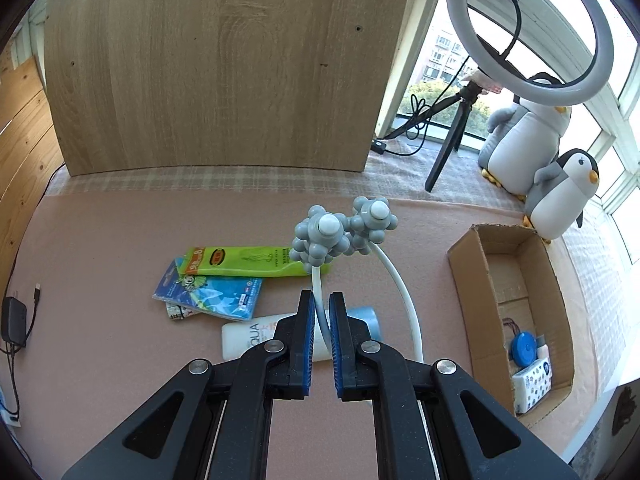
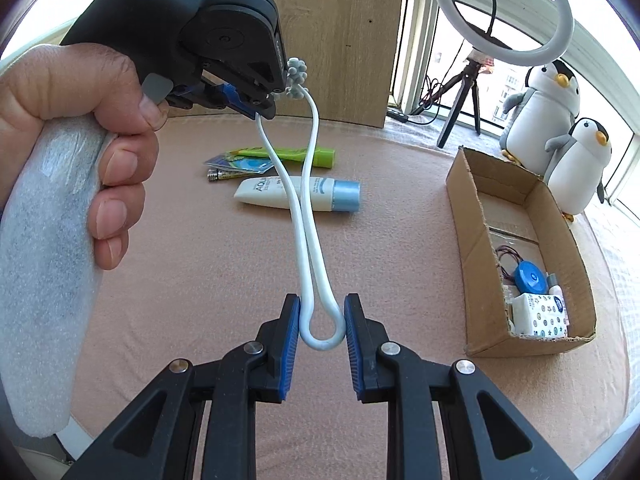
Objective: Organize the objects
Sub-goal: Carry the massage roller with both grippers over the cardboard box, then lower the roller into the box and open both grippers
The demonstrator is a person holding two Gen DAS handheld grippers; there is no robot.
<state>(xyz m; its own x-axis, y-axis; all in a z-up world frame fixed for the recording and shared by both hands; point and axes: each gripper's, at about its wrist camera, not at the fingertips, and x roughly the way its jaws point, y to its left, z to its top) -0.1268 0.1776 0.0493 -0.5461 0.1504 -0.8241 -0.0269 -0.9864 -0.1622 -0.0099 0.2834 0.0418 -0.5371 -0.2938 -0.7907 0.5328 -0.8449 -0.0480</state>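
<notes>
Spanning the gap between both grippers, a white U-shaped massager [image 2: 304,208] with two grey knobbed heads [image 1: 320,240] is being held up above the pink mat [image 2: 200,280]. Its looped end is being clamped between the blue pads of the right gripper [image 2: 322,322], while one thin white arm near the heads is being pinched by the nearly closed left gripper [image 1: 322,312], whose handle is being gripped by a hand [image 2: 80,128]. A white tube with a blue cap [image 2: 296,194], a green tube [image 1: 248,261] and a blue packet [image 1: 210,294] are being left lying near the mat's middle. An open cardboard box [image 2: 472,216] is being kept at the mat's right edge, with a blue round item [image 2: 530,276] and a patterned tissue pack [image 2: 540,314] inside its near end.
</notes>
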